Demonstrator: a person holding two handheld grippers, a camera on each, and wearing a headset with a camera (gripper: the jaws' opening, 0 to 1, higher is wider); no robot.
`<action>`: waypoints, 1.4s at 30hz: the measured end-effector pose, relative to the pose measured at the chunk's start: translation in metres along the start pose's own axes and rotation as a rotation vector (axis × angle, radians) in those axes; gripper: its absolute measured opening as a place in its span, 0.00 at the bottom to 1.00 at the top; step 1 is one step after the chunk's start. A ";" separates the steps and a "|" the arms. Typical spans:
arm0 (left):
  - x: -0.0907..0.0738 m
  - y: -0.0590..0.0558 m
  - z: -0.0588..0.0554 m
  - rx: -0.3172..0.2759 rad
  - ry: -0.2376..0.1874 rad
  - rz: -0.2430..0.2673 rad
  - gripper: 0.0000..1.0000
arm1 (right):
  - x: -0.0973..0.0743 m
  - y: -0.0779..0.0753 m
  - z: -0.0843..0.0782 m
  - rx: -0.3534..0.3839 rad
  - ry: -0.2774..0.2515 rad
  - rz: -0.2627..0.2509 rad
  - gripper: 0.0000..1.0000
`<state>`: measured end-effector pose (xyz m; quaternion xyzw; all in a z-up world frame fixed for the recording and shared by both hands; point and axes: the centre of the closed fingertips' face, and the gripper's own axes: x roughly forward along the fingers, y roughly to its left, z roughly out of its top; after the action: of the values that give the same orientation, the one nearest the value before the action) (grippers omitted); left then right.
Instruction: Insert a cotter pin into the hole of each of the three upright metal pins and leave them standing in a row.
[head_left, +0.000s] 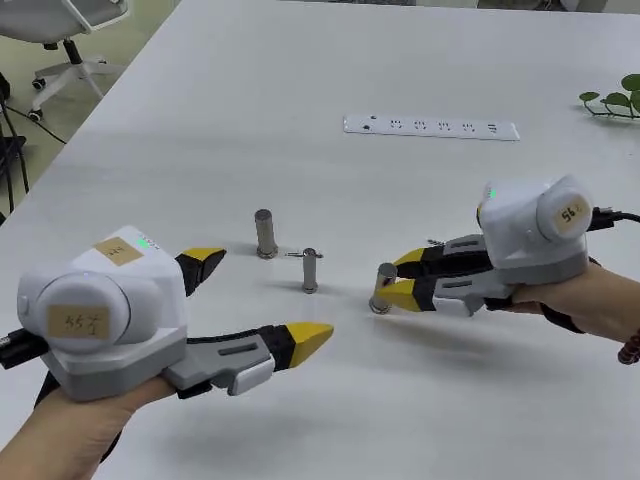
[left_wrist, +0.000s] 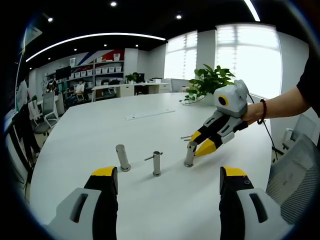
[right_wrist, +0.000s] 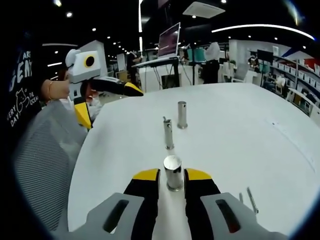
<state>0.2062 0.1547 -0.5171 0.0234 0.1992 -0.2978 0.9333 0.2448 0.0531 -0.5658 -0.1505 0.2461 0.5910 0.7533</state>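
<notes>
Three upright metal pins stand in a row on the white table (head_left: 200, 120). The left pin (head_left: 265, 233) (left_wrist: 121, 158) (right_wrist: 182, 114) is bare. A cotter pin sticks out sideways near the top of the middle pin (head_left: 310, 271) (left_wrist: 157, 163) (right_wrist: 168, 133). My right gripper (head_left: 393, 280) (right_wrist: 172, 176) has its yellow-tipped jaws closed around the right pin (head_left: 381, 290) (left_wrist: 189, 154) (right_wrist: 173, 172). My left gripper (head_left: 257, 300) (left_wrist: 168, 175) hovers wide open in front of the row, holding nothing. Loose cotter pins (right_wrist: 250, 198) (head_left: 434, 242) lie beside the right gripper.
A white power strip (head_left: 430, 126) lies further back on the table. A green plant (head_left: 615, 100) sits at the far right edge. An office chair (head_left: 65, 30) stands off the table's far left corner. Desks and people are in the background.
</notes>
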 end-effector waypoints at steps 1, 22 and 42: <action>0.000 0.000 0.000 -0.003 0.000 0.000 0.83 | -0.001 0.000 -0.001 0.005 0.003 -0.001 0.16; 0.005 -0.003 0.003 -0.008 0.006 -0.009 0.95 | -0.043 -0.044 -0.021 0.146 0.140 -0.151 0.23; 0.006 0.001 0.004 0.018 -0.005 -0.006 0.93 | -0.048 -0.079 -0.057 0.157 0.392 -0.208 0.21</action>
<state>0.2126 0.1510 -0.5162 0.0307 0.1944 -0.3023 0.9327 0.3013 -0.0358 -0.5917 -0.2278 0.4160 0.4489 0.7574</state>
